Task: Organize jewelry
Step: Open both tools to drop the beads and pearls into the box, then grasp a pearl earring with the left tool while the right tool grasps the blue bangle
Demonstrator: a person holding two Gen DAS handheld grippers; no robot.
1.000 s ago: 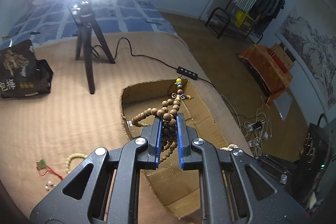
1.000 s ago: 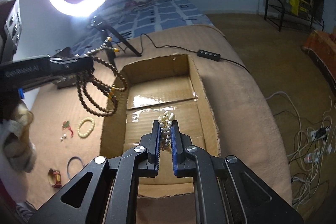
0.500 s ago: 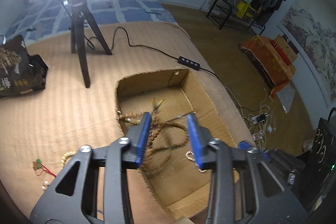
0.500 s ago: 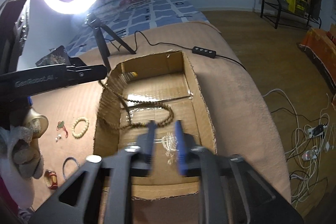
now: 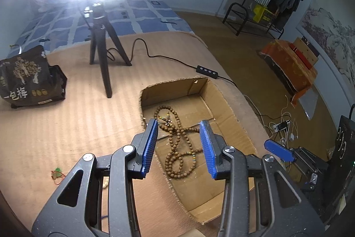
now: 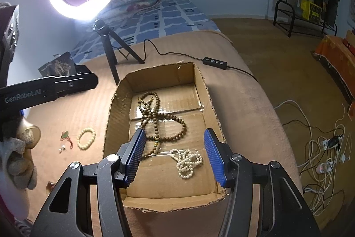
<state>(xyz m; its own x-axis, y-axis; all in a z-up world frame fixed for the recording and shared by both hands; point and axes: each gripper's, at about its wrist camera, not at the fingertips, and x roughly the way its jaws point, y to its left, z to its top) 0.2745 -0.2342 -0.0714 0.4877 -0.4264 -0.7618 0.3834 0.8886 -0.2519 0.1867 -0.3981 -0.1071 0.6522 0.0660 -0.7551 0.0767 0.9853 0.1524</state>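
Note:
A long brown wooden bead necklace (image 5: 177,143) lies loose on the floor of an open cardboard box (image 5: 224,103); it also shows in the right wrist view (image 6: 155,119). A white pearl necklace (image 6: 187,161) lies in a heap in the same box (image 6: 115,101), nearer its front. My left gripper (image 5: 178,146) is open and empty above the box's left side. My right gripper (image 6: 175,154) is open and empty above the box's front. A cream bead bracelet (image 6: 86,138) and a red-and-green charm (image 6: 65,136) lie on the tan blanket left of the box.
A ring light on a black tripod (image 6: 111,46) stands behind the box, its cable and remote (image 6: 215,62) running right. A dark printed bag (image 5: 26,79) sits at the back left. Small white beads (image 6: 62,149) lie by the charm. The bed edge drops to a floor with cables (image 6: 326,148).
Both grippers opened. The wooden bead necklace dropped from the left gripper and the pearl necklace from the right gripper; both now lie in the box.

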